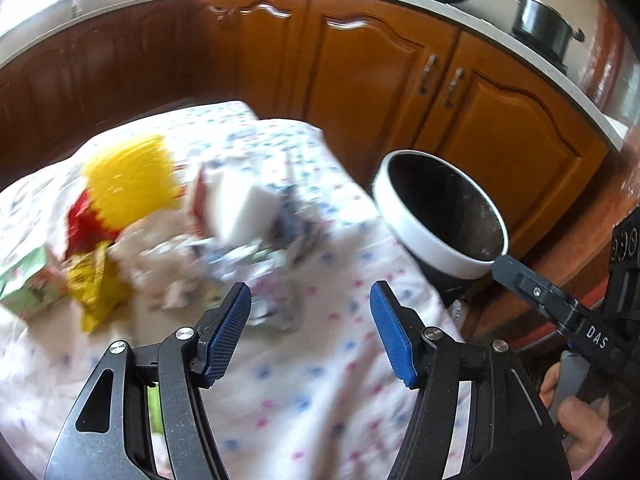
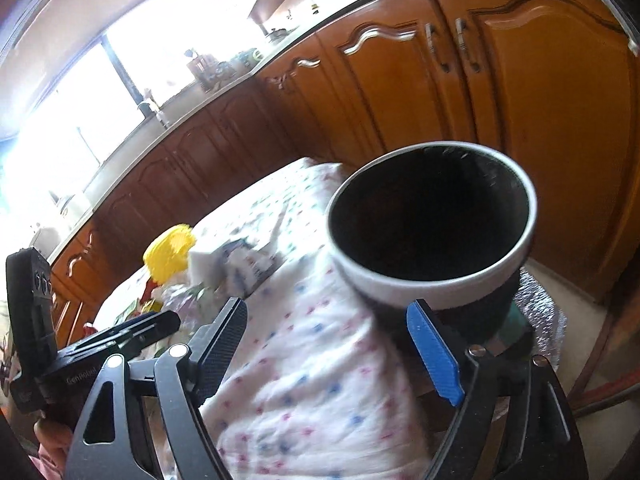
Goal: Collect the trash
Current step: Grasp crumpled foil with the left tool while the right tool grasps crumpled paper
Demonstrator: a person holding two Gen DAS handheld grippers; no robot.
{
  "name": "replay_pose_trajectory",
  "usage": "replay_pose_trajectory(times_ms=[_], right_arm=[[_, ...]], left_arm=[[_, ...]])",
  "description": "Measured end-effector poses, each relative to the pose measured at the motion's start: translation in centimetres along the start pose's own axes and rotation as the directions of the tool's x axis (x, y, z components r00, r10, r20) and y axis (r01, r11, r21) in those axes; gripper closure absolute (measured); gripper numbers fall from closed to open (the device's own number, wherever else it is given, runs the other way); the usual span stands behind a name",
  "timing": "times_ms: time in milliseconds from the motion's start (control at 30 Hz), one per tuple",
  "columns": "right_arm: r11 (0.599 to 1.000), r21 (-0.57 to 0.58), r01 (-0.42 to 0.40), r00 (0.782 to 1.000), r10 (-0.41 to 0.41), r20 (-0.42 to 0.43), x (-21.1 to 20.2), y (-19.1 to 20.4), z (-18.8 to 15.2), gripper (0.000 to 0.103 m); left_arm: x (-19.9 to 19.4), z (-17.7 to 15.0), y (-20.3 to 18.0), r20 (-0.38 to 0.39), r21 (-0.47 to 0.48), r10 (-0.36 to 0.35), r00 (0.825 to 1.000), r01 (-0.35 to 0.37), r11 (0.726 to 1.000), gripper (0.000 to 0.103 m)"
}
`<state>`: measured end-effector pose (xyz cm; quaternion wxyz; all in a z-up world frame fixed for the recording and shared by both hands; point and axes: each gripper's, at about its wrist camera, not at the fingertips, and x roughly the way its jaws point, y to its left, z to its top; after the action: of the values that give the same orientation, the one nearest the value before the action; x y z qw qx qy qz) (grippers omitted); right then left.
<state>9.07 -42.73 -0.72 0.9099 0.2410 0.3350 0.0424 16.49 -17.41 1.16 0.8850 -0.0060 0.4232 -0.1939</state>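
Left claw (image 1: 310, 332): open, empty, nearer the trash.
Crumpled silver-blue foil wrapper (image 1: 276, 312): at 12 o'clock, just ahead.
Right claw (image 2: 328, 344): open, beside white-rimmed black bin (image 2: 432, 292).

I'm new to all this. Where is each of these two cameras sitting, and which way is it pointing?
Left wrist: rides on the left tongs, looking along their open blue pads at the trash pile on the flowered tablecloth; the right tongs and a hand show at the right edge.
Right wrist: rides on the right tongs, open, facing the white-rimmed bin by the table edge; the left tongs show at left.
Shared: bin, tablecloth, yellow item, wooden cabinets.
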Motion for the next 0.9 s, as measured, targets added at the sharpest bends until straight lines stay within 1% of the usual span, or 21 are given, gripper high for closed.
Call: replay_pose_trajectory(times_ms=[200, 400, 467, 667, 733, 767, 833, 900], right_arm=[[0.999, -0.028, -0.026, 0.999, 0.025, -0.033, 1.9, 2.4, -1.1, 0.019], [0.994, -0.086, -0.065, 0.996, 0.059, -0.069, 4.1, 4.8, -1.5, 0.019], [0.992, -0.104, -0.066, 0.996, 0.059, -0.072, 4.7, 5.4, -1.2, 0.019], [0.990, -0.094, -0.109, 0.990, 0.100, -0.094, 7.2, 5.8, 1.0, 0.020], [0.988, -0.093, -0.122, 0.988, 0.113, -0.104, 8.1, 5.9, 1.7, 0.023], [0.987, -0.093, -0.129, 0.987, 0.119, -0.110, 8.5, 6.1, 2.0, 0.027], [0.985, -0.096, -0.141, 0.984, 0.128, -0.123, 9.5, 6.4, 2.6, 0.030], [0.986, -0.093, -0.142, 0.982, 0.128, -0.140, 10.5, 6.4, 2.9, 0.037]], left_arm=[[-0.9, -1.5, 3.5, -0.002, -0.056, 0.021, 1.000, -0.021, 0.998, 0.040], [-0.8, -2.0, 5.3, -0.015, -0.094, 0.008, 1.000, -0.010, 0.996, 0.040], [-0.8, -2.1, 5.5, -0.017, -0.095, 0.005, 1.000, -0.006, 0.996, 0.040], [-0.4, -2.2, 5.4, -0.020, -0.084, -0.017, 1.000, 0.016, 0.996, 0.040], [-0.2, -2.1, 5.3, -0.022, -0.081, -0.024, 0.999, 0.022, 0.996, 0.040], [-0.1, -2.0, 5.1, -0.024, -0.079, -0.026, 0.999, 0.024, 0.997, 0.040], [0.3, -1.7, 4.8, -0.026, -0.077, -0.038, 0.999, 0.036, 0.996, 0.040], [0.6, -1.2, 4.2, -0.027, -0.063, -0.047, 0.999, 0.045, 0.997, 0.040]])
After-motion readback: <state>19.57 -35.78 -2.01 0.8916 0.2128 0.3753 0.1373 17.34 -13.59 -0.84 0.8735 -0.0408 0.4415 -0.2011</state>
